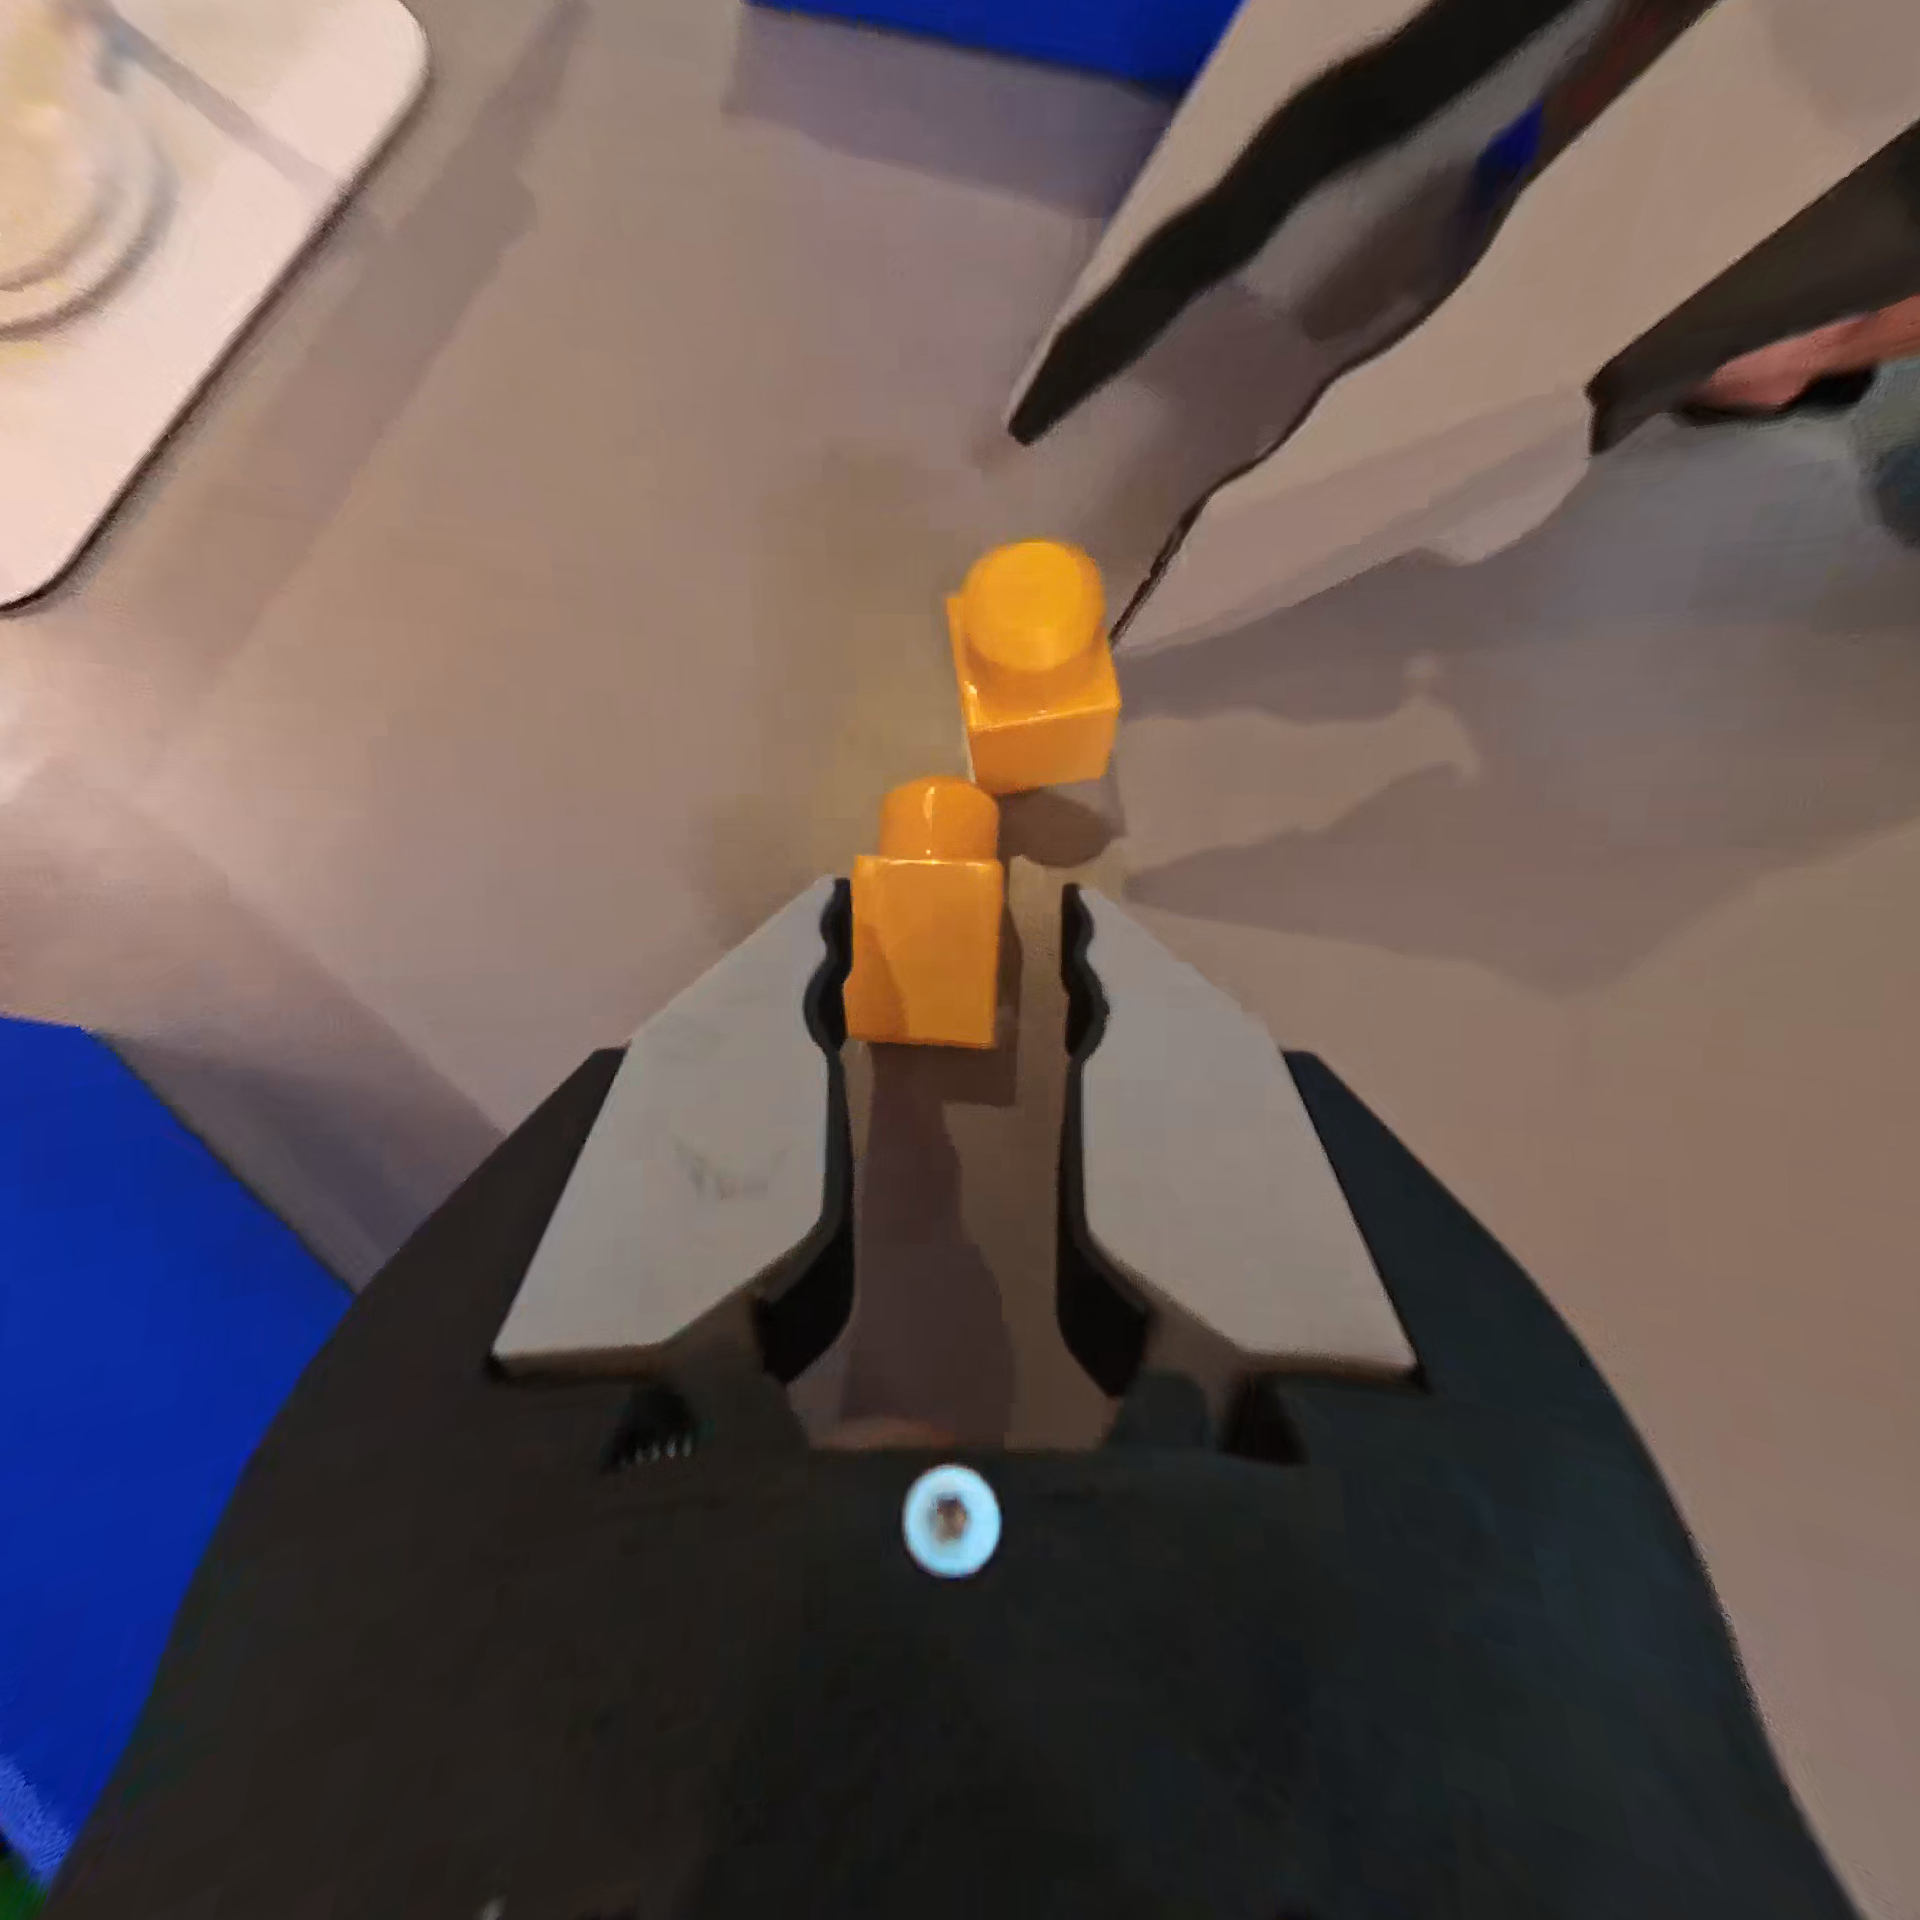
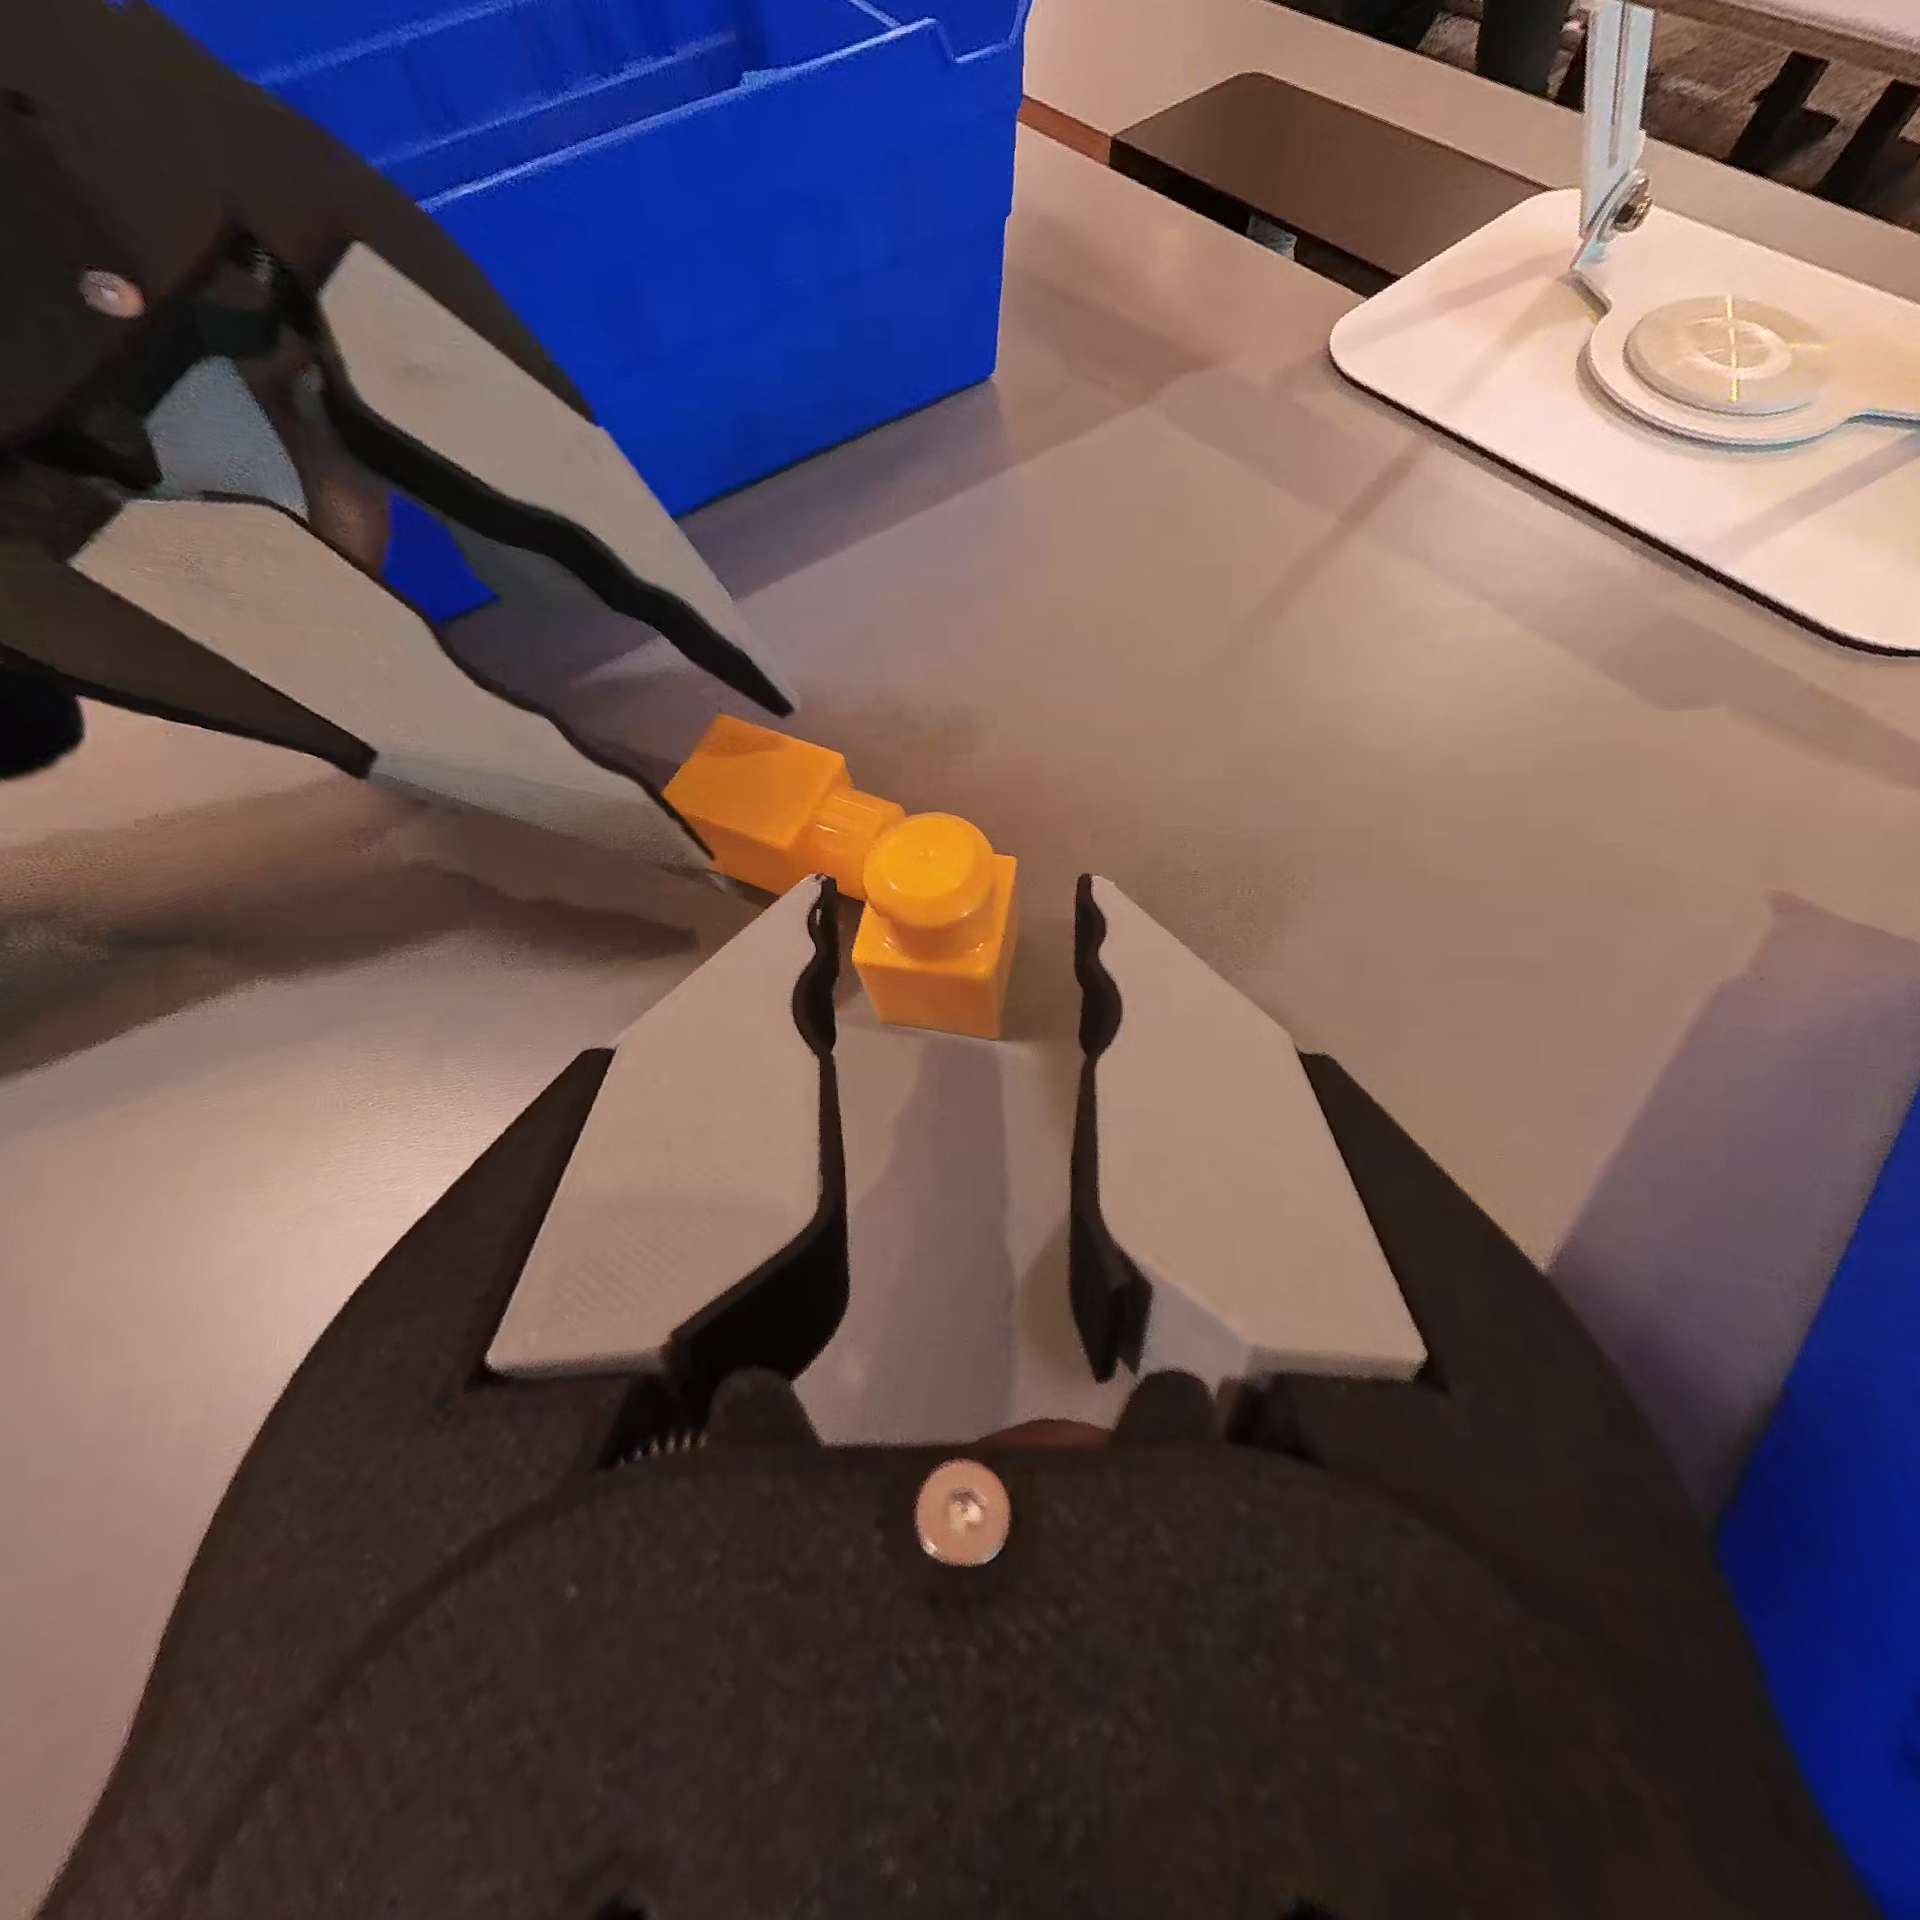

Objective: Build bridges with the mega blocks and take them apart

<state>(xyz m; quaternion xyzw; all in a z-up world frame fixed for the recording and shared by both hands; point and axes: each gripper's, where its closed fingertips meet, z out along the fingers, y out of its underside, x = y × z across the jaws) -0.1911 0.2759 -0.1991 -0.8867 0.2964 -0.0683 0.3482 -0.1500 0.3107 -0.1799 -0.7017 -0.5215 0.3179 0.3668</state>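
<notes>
Two orange one-stud blocks sit on the grey table. One block lies on its side between the fingers of my left gripper. It touches the left pad, and a gap shows at the right pad, so the gripper is open. The right wrist view shows this block with its stud pointing at the other block. The other block stands upright between the fingertips of my right gripper, with gaps on both sides. It also shows in the left wrist view, with a right gripper finger above it.
A blue bin stands at the back left. A white stand base lies at the back right and shows in the left wrist view. Another blue bin edge is at the near right, and one is at the left.
</notes>
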